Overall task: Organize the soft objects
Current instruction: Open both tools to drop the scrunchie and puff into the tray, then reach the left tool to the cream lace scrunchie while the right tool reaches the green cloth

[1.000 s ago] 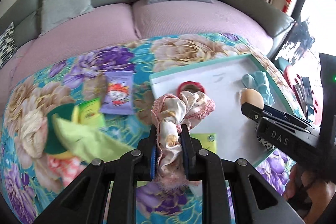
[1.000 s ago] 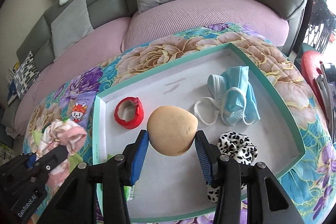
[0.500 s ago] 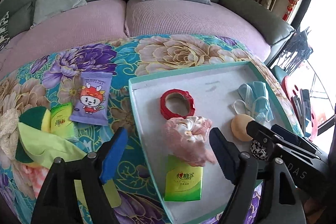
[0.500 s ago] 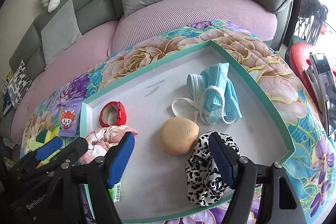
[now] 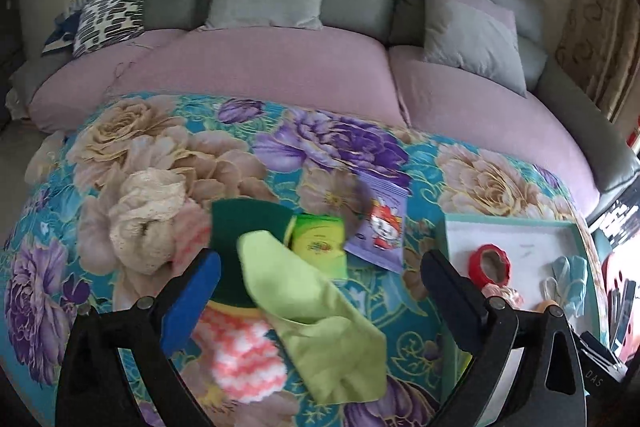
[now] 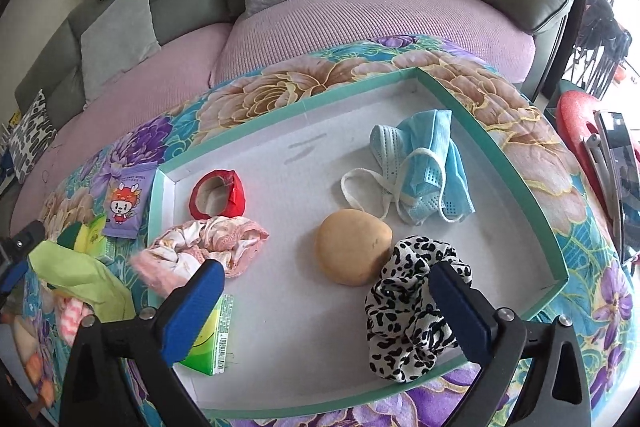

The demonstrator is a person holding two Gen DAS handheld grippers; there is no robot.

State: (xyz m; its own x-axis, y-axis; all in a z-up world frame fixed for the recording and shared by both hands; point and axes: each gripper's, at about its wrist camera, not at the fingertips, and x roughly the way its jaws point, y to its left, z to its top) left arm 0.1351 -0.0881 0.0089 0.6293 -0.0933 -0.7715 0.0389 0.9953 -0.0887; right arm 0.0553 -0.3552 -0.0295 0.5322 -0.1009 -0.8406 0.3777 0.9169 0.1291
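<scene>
Left gripper (image 5: 320, 291), jaws opening, nothing gripped, hangs over crumpled lime-green cloth (image 5: 316, 311) lying between jaws, long axis near-right; right gripper (image 6: 326, 301) opening above teal-rimmed white tray (image 6: 516, 167).

In the teal-rimmed tray (image 6: 516, 171) lie a tan sponge (image 6: 352, 253), leopard scrunchie (image 6: 408, 311), pink scrunchie (image 6: 208, 247), blue masks (image 6: 424, 163).

One tray (image 6: 520, 163) holds two scrunchies, pink (image 6: 208, 247) and leopard-print (image 6: 408, 307), one tan sponge (image 6: 352, 247), one red tape roll (image 6: 218, 193), two blue face masks (image 6: 424, 167), one green tissue pack (image 6: 212, 343).
</scene>
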